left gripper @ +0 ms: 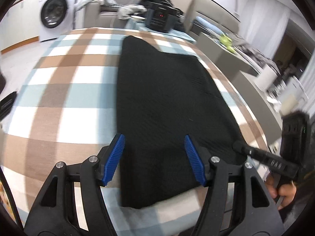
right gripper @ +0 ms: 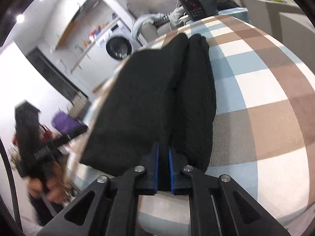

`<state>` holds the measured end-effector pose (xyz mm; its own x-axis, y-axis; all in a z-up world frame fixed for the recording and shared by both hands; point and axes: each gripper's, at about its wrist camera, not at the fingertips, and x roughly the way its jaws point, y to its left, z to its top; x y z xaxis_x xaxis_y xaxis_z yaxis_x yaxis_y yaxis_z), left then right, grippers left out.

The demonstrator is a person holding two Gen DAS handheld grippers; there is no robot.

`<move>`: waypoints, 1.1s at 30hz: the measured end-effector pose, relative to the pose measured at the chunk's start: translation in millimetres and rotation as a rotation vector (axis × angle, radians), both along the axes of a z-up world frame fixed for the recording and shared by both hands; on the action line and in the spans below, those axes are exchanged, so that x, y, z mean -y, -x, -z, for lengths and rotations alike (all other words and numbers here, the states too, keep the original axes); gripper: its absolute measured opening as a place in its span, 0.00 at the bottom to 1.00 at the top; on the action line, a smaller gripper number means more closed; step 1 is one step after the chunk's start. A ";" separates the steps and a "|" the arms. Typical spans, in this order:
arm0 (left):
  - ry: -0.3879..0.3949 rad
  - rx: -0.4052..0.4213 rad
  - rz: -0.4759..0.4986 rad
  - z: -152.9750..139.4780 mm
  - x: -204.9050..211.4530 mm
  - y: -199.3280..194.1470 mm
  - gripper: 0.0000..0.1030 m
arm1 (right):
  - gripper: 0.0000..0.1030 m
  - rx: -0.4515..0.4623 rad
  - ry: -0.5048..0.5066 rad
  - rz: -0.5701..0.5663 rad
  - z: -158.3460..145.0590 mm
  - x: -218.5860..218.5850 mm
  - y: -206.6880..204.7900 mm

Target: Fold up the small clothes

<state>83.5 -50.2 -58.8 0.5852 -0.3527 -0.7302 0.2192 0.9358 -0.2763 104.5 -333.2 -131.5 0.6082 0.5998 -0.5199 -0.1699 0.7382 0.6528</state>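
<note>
Jaws of the right gripper (right gripper: 163, 153) pinch the near edge of the black garment (left gripper: 167, 98) on the checked table (left gripper: 65, 78); the left gripper (left gripper: 154, 157) hovers open, empty. Carry the fold over evenly, keeping the edges aligned.

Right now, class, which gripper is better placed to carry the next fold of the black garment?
Right. The right gripper is already shut on the black garment's near edge, while the left gripper hangs open above it, gripping nothing.
</note>
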 end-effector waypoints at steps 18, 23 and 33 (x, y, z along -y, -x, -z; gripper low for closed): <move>-0.094 -0.003 0.244 30.8 56.1 33.0 0.59 | 0.19 0.114 0.190 -0.079 -3.6 -45.3 -4.6; -0.072 -0.009 0.249 30.0 40.3 36.1 0.59 | 0.19 0.091 0.170 -0.042 -3.8 -25.9 1.1; 0.022 0.036 0.120 4.6 9.1 -20.5 0.59 | 0.22 0.089 0.266 -0.010 -22.6 -51.9 -58.1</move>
<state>104.0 -59.3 -63.4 0.5640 -0.4371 -0.7006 0.3391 0.8962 -0.2862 162.6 -281.3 -108.9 0.6534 0.4553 -0.6048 -0.2256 0.8797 0.4186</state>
